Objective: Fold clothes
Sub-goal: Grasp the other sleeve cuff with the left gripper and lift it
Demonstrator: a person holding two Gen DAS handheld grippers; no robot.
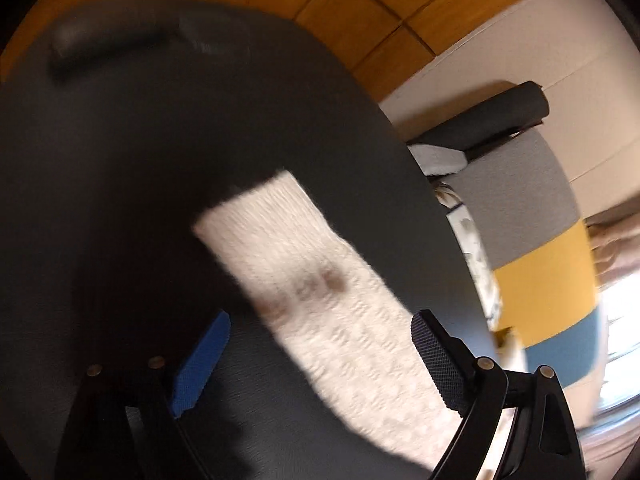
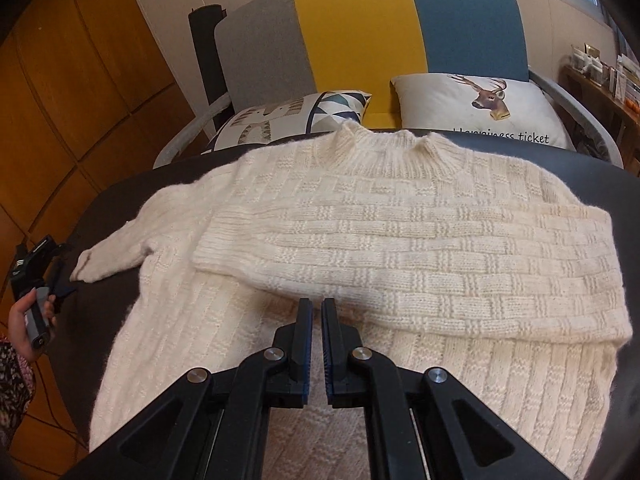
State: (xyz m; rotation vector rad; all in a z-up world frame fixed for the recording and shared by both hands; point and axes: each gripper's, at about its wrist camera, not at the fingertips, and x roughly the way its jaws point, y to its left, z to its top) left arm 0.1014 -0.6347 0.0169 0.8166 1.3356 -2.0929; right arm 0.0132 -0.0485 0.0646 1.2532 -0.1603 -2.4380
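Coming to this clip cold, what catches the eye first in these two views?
The cream knit sweater dominates, spread on the dark table, one sleeve folded across its chest and the other sleeve still trailing off toward the left gripper at the table's edge. Behind it sits a grey, yellow and blue sofa with a deer cushion. The right gripper hangs shut over the sweater's lower half.
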